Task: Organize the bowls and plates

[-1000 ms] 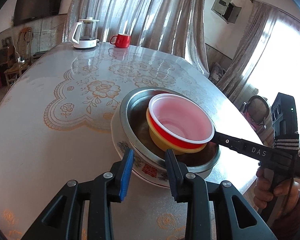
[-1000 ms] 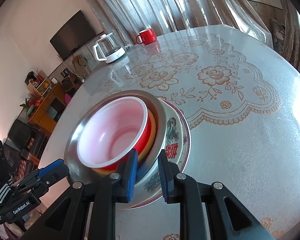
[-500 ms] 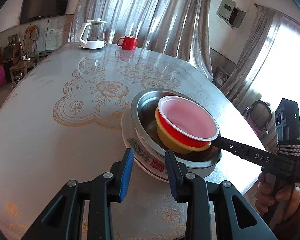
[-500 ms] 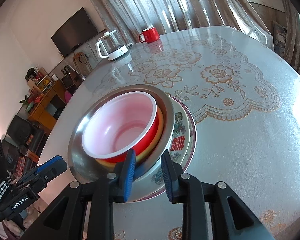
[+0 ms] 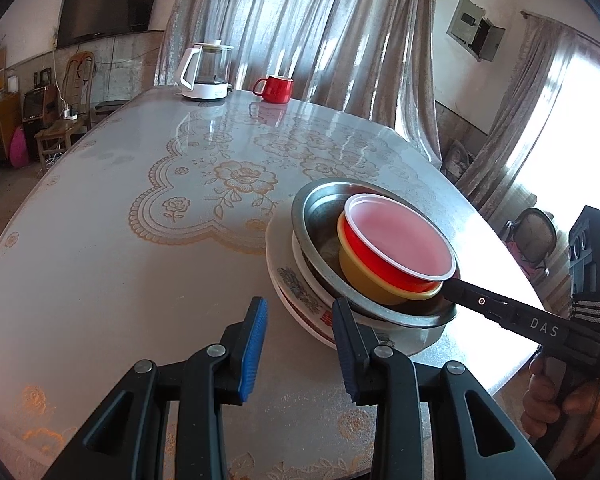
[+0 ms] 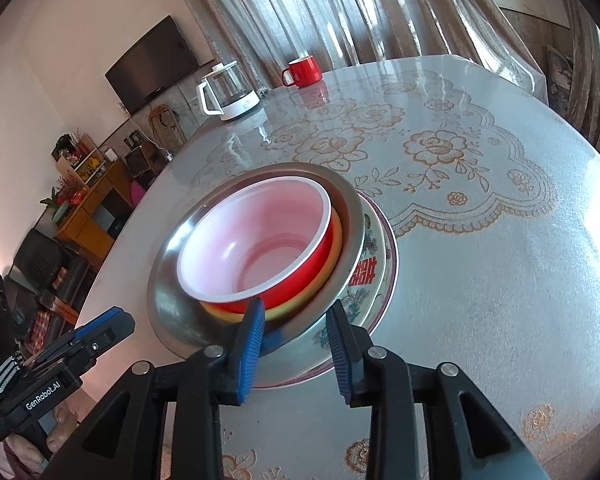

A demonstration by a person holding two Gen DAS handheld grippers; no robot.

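Observation:
A stack stands on the table: a red bowl with a white inside (image 5: 396, 244) (image 6: 260, 244) nests in a yellow bowl (image 5: 364, 276) (image 6: 320, 272), inside a steel bowl (image 5: 320, 216) (image 6: 172, 304), on a patterned china plate (image 5: 292, 284) (image 6: 364, 276). My left gripper (image 5: 298, 336) is open and empty, just short of the stack's near edge. My right gripper (image 6: 294, 336) is open; its jaws straddle the steel bowl's near rim without closing on it. The right gripper also shows in the left wrist view (image 5: 456, 286), reaching in at the rim.
The table (image 5: 100, 264) has a lace-pattern cover. A glass kettle on a white base (image 5: 206, 74) (image 6: 228, 92) and a red mug (image 5: 275, 89) (image 6: 303, 71) stand at the far edge. The table edge is close behind the stack on the right (image 5: 512, 376).
Both grippers have drawn back a little from the stack. The right gripper's jaws have opened wider. The stacked bowls have not moved.

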